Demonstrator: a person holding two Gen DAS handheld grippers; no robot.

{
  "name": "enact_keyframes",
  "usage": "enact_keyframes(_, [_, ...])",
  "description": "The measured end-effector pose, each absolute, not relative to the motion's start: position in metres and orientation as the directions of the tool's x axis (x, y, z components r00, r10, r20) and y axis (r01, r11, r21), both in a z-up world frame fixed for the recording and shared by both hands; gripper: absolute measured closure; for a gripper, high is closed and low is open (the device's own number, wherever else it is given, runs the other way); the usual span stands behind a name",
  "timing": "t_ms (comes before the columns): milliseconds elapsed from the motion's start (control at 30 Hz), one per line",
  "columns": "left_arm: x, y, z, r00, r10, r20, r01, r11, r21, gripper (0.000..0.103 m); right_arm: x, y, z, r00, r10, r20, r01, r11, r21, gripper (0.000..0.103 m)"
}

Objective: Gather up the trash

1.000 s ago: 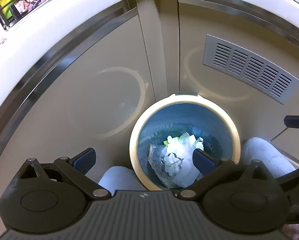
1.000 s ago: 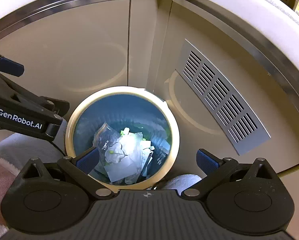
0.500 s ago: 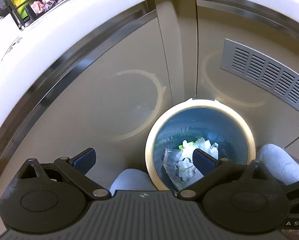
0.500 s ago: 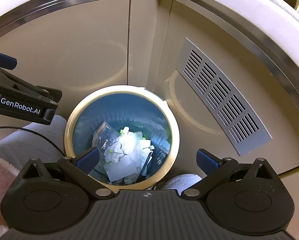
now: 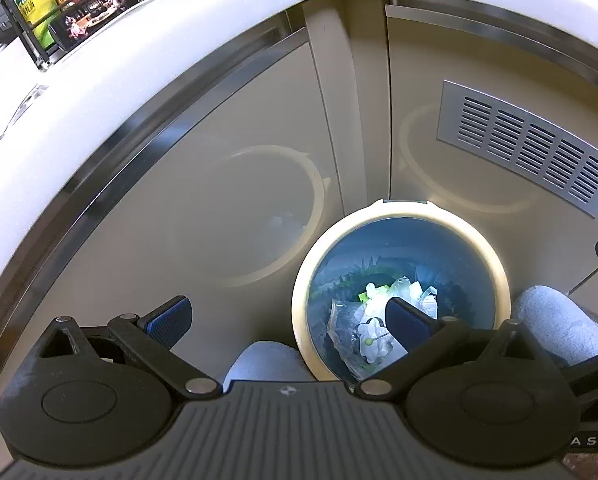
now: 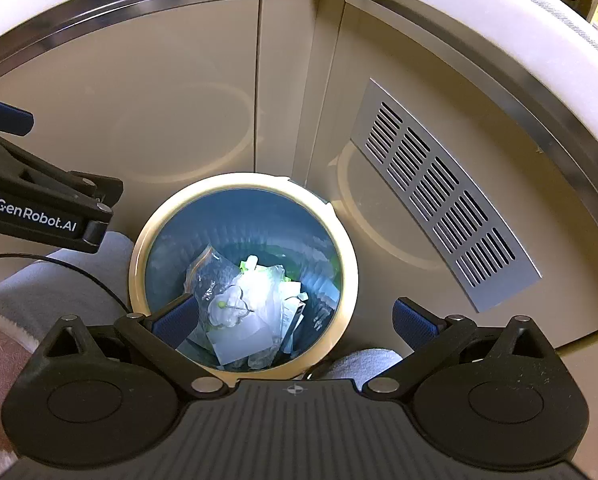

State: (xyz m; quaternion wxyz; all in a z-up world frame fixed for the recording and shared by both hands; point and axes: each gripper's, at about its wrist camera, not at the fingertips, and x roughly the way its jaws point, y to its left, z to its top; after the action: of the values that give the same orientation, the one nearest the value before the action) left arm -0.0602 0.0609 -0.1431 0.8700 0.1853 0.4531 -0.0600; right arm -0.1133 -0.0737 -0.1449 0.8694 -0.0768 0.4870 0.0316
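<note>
Both our claws held over the bin, spread wide and empty

The trash (image 6: 239, 312), clear plastic bags and white scraps, lies in the blue-lined bin (image 6: 341, 312) on the floor at the cabinet corner; our left claw (image 5: 287, 316) and right claw (image 6: 295, 320) hide parts of it, and single pieces are hard to tell apart.

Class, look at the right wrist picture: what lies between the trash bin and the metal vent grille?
In the right wrist view, only bare beige cabinet panel lies between the trash bin and the vent grille.
</note>
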Motion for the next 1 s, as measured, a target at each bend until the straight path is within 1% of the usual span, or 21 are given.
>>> enact_keyframes(1000, [-0.0657,0.0561,-0.1396,0.589,0.066,-0.806,0.287,0.915,0.285,0.0,-0.1176,-0.0719,-0.1435,0.538,-0.015,-0.843,-0.13,0.986,-0.101,0.0])
